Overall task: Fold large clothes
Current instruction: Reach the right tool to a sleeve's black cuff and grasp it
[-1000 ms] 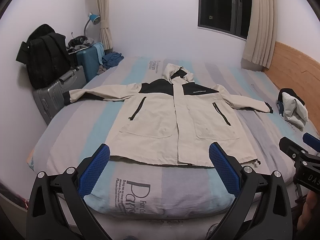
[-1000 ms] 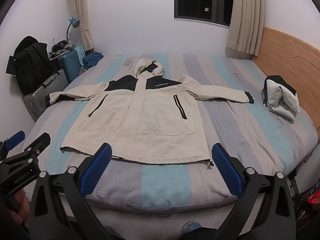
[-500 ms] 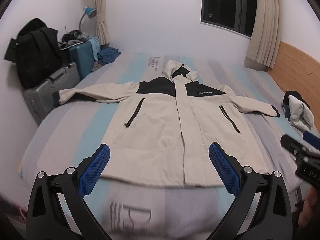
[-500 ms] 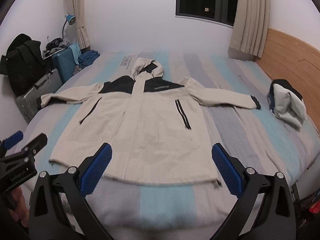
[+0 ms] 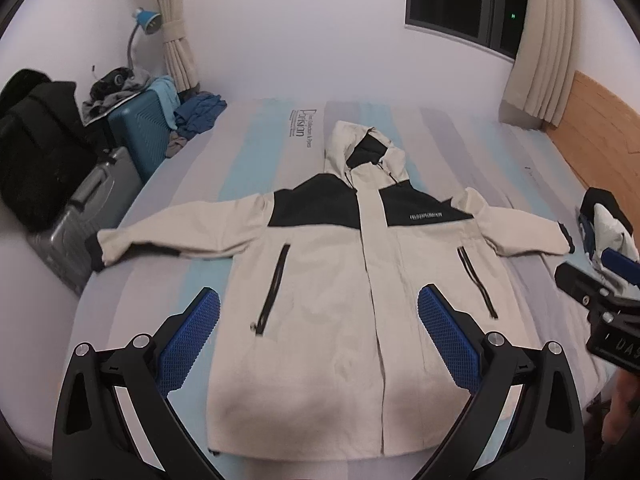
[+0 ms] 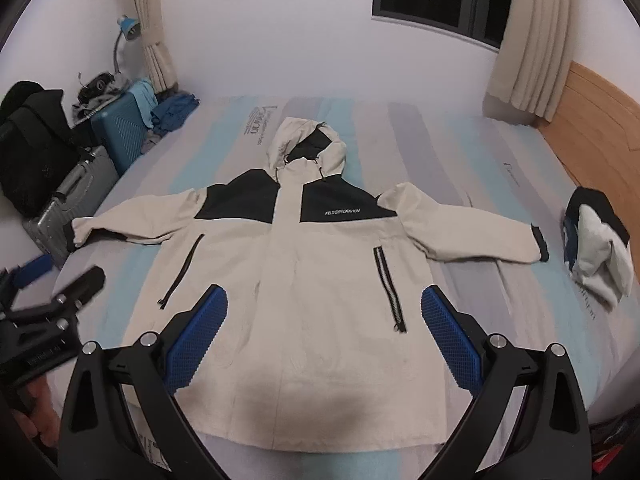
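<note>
I see the jacket [image 5: 320, 320] spread flat on the bed [image 5: 200, 208], my left gripper [image 5: 319, 332] and right gripper [image 6: 324, 330] above it, jaws wide, grasping nothing

So we've got a big cream hooded jacket [image 5: 320, 320] spread flat and face-up on the striped bed [image 5: 256, 144], zipped or closed down the front, with black panels across the shoulders, black cuffs, a black hood lining and small white lettering on one chest panel. Both sleeves are stretched straight out to the sides, the hood points toward the far wall under the window, and the hem sits at the near edge of the mattress. We can also see two dark vertical zip pockets on the chest, and the fabric looks mostly smooth with just light wrinkles.
</note>
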`<state>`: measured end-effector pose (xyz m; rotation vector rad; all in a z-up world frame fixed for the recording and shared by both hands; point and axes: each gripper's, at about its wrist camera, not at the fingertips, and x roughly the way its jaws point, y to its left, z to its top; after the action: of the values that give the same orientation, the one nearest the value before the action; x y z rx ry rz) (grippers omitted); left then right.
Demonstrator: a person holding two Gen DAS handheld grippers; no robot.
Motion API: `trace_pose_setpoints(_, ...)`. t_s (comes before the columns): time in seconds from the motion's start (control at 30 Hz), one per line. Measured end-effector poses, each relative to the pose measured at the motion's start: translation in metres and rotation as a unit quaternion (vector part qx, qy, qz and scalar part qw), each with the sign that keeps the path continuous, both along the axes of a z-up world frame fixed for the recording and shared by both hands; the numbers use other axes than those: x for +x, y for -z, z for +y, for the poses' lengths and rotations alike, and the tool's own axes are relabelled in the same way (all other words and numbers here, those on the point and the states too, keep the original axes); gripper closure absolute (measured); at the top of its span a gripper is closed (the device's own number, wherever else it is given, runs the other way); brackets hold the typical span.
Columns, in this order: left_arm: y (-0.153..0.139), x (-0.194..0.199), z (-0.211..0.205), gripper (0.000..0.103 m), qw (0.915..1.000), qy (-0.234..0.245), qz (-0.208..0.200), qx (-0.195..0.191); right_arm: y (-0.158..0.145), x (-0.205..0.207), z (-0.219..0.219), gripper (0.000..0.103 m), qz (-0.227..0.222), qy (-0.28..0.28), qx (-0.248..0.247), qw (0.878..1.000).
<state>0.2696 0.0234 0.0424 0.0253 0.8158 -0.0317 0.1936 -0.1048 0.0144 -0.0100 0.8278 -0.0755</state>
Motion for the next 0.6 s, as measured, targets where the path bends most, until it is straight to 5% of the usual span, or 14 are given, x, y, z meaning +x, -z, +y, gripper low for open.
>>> trace_pose_setpoints(0.23,-0.008,0.087,-0.007,0.006,0.9998,-0.012,0.016,-0.004,0.003,0.098,-0.042,0.009,0.038,0.002,0.023,0.999)
trace_pose_setpoints(0.6,0.068,0.233,-0.017,0.006,0.9973,-0.04,0.062,-0.002,0.091,0.232,-0.183,0.009,0.071,0.03,-0.009,0.997)
